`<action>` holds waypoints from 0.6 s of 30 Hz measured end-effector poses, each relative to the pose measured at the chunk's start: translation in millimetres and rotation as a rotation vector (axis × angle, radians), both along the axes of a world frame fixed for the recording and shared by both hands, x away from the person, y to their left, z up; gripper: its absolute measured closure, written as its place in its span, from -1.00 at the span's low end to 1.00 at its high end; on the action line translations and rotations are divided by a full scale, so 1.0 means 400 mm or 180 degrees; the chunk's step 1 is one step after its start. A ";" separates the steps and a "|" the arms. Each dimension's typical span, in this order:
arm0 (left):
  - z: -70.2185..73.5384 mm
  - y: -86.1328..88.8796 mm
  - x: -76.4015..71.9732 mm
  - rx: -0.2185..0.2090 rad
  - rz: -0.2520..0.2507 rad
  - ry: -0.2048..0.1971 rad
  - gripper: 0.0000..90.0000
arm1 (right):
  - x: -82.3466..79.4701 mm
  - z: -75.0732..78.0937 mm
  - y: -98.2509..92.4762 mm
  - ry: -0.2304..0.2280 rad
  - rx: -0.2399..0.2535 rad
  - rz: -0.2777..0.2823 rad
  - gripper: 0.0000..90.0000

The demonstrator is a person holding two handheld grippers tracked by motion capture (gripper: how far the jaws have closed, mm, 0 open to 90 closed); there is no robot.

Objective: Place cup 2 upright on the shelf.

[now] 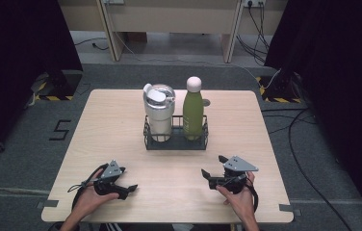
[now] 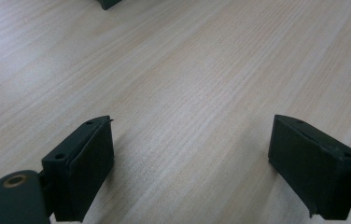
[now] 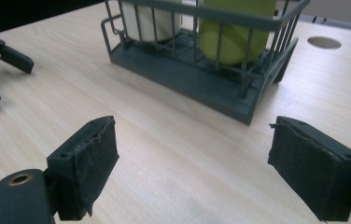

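Observation:
A dark wire basket [image 1: 176, 144] stands at the middle of the light wooden table [image 1: 111, 120]. It holds a white tumbler [image 1: 159, 113] with a lid on the left and a green bottle [image 1: 193, 113] with a pale cap on the right, both upright. My left gripper [image 1: 128, 179] rests near the front left, open, its jaws over bare wood [image 2: 192, 126]. My right gripper [image 1: 212, 164] sits at the front right, open and empty [image 3: 192, 126]. It faces the basket [image 3: 187, 79], the tumbler [image 3: 150, 23] and the bottle [image 3: 234, 37], a short way off.
A round hole [image 3: 324, 42] is cut in the table behind the basket. The left gripper's jaws [image 3: 1, 70] show at the left edge of the right gripper view. Black curtains, cables and a wooden desk frame [image 1: 169, 29] surround the table on a grey floor.

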State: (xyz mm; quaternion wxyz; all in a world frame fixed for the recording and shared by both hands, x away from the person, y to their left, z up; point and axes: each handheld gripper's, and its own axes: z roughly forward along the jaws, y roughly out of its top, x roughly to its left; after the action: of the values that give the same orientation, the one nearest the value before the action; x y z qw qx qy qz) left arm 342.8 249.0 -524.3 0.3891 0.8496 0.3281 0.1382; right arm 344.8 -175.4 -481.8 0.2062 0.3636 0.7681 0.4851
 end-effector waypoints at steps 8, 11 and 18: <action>0.000 0.000 0.000 0.0001 0.0000 0.0000 -0.70 | -0.010 -0.010 -0.009 0.0055 -0.0019 -0.0035 -0.66; 0.000 0.000 0.000 0.0000 0.0001 -0.0001 -0.70 | -0.017 -0.010 -0.011 0.0078 -0.0056 -0.0048 -0.66; 0.000 0.000 0.000 0.0000 -0.0001 0.0000 -0.70 | -0.027 -0.028 -0.017 0.0142 -0.0053 -0.0033 -0.66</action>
State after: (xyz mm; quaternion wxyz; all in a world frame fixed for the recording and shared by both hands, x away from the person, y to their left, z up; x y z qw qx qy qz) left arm 342.8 249.1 -524.3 0.3891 0.8496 0.3280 0.1382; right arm 333.9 -182.2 -493.1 0.1945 0.3766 0.7747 0.4693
